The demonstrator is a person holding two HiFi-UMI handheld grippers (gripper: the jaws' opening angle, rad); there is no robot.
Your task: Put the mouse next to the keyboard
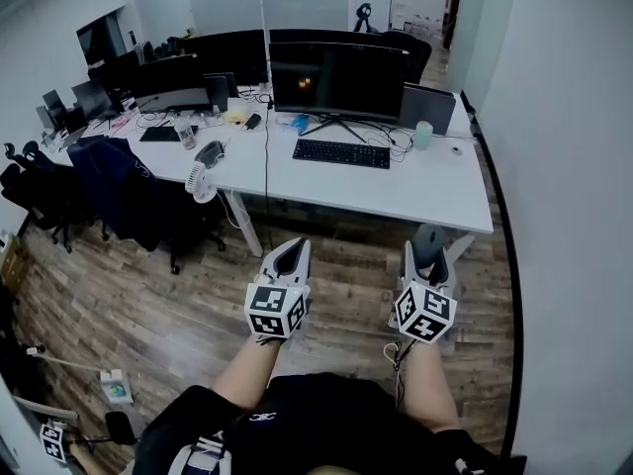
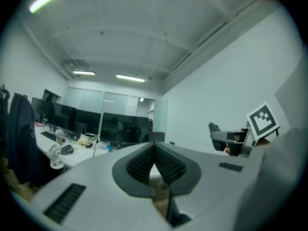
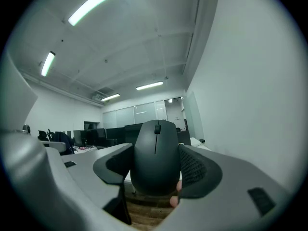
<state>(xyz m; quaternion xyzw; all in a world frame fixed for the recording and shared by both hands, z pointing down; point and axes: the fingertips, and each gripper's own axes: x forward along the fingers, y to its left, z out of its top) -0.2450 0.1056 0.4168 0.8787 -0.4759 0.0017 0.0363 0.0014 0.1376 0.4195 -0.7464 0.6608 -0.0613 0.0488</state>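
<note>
Well, from where I stand the mouse (image 3: 155, 158) is nowhere near the counter (image 1: 435, 201) yet. It is up in the air over the wooden floor (image 1: 178, 305), carried by the right gripper (image 1: 427, 260). That gripper's fingers (image 3: 198, 170) are spread wide and clamped on the mouse's two sides. A bit of skin shows under its rear end, perhaps a fingertip steadying it, though I can't be sure from this angle.

The left gripper (image 1: 290, 255) hangs beside it, level with it and well apart. Its fingers are pressed together with nothing between them.

What the next move turns on is direction. The keyboard (image 1: 341, 152) lies flat on the counter in front of the monitor (image 1: 336, 79), ahead of the loaded fingers and a little to their left. The mouse's long axis runs along the fingers, wheel end leading, so it already points toward the counter.

Bare surface shows just right of the keyboard, between it and a pale cup (image 1: 423, 135). That gap is on the right hand's side, so I'd judge the right hand the nearer one. A forward reach bearing slightly left should bring the mouse down there.
</note>
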